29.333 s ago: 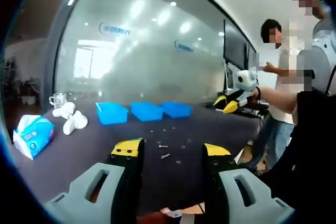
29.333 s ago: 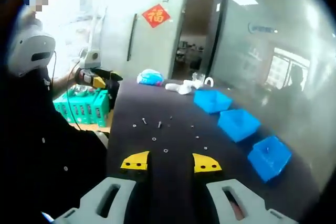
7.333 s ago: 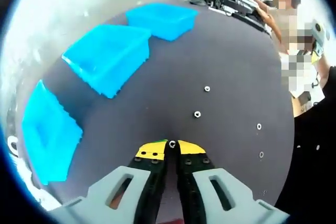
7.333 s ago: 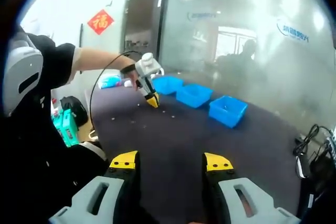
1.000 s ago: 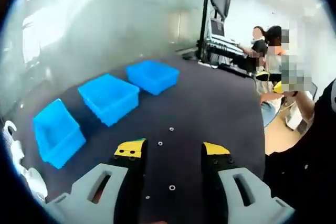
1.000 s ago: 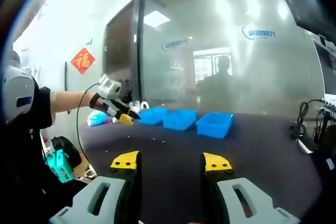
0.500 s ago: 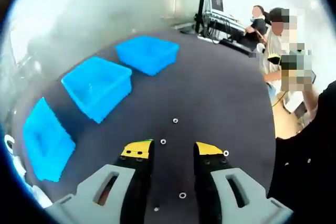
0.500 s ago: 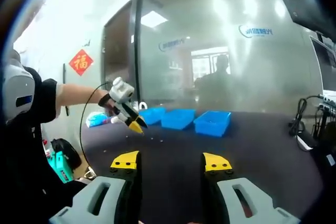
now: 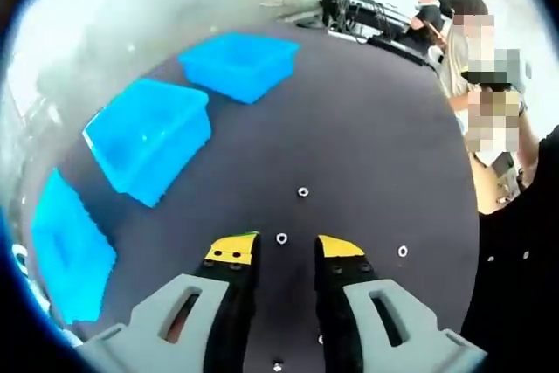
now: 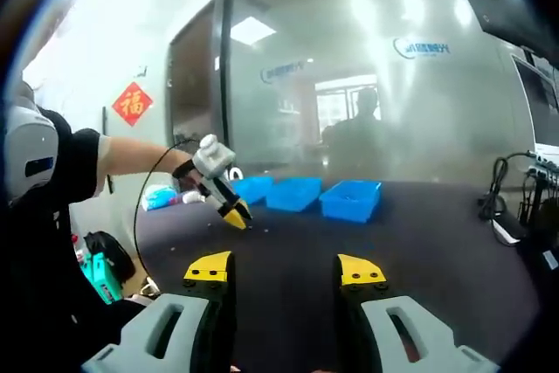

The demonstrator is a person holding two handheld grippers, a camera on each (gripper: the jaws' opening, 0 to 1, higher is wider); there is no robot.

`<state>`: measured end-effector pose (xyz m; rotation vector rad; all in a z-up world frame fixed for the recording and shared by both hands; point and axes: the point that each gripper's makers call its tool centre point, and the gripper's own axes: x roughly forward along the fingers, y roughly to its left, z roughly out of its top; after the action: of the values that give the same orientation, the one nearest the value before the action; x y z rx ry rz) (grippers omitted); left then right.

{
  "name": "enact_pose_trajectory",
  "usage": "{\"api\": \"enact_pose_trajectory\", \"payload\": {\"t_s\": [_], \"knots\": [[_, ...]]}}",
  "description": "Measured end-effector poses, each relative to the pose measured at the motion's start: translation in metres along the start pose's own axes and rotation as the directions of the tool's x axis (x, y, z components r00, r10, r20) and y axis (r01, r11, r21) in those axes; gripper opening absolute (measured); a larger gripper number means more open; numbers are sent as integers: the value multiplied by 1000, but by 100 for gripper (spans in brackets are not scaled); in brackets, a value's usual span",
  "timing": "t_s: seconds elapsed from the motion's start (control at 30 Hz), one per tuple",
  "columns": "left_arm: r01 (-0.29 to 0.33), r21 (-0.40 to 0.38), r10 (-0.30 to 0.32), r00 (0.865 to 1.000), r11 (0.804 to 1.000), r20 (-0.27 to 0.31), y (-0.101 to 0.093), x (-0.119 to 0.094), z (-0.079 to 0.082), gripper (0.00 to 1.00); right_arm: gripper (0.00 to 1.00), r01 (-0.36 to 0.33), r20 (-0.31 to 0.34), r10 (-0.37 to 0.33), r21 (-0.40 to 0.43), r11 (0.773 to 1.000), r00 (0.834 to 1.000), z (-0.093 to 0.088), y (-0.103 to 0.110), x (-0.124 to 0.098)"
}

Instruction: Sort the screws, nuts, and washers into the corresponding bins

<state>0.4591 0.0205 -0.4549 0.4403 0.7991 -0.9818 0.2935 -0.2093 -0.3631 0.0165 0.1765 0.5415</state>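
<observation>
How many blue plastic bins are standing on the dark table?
3, in a row along the dark table: the nearest blue plastic bin at the left edge of the left gripper view, the middle one, and the farthest. None looks hidden.

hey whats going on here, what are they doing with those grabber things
A person is sorting small metal parts off a dark table into three blue bins. The left tongs are down at the table, open around a small nut between the yellow tips, not yet pinched. More parts lie loose nearby. The right tongs hang open and empty, held back above the table.
</observation>
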Motion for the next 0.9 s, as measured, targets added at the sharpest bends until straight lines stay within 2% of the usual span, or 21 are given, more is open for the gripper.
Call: {"api": "enact_pose_trajectory", "payload": {"t_s": [0.2, 0.4, 0.5, 0.6, 0.7, 0.8, 0.87, 0.9], "knots": [[3, -25, -3, 1000, 1000, 7, 3, 6, -2, 17, 41, -4, 5, 4, 1, 1000, 1000, 1, 2, 2], [-7, -32, 7, 1000, 999, 0, 6, 11, -5, 11, 41, -4, 12, 4, 1, 1000, 1000, 3, 3, 3], [-18, -24, 18, 1000, 1000, 1, 8, 11, -5, 4, 41, -6, 10, 6, 0, 1000, 1000, 2, 4, 3], [-23, -22, 24, 1000, 999, 8, 7, 11, -6, 3, 41, -6, 11, 6, 1, 1000, 1000, 2, 4, 3], [-30, -27, 30, 999, 999, 21, 5, 10, -7, 3, 41, -8, 12, 8, -2, 1000, 1000, 2, 5, 3], [-69, -43, 70, 996, 997, 46, 8, 8, -7, 2, 41, -8, 13, 8, -7, 1000, 1000, 3, 5, 2], [-80, -85, 89, 991, 993, 102, 8, 4, -3, 2, 41, -9, 15, 9, -6, 1000, 1000, 4, 5, 2], [-82, -93, 92, 990, 992, 111, 7, 2, -3, 2, 41, -9, 15, 9, -8, 1000, 1000, 5, 5, 2]]}}
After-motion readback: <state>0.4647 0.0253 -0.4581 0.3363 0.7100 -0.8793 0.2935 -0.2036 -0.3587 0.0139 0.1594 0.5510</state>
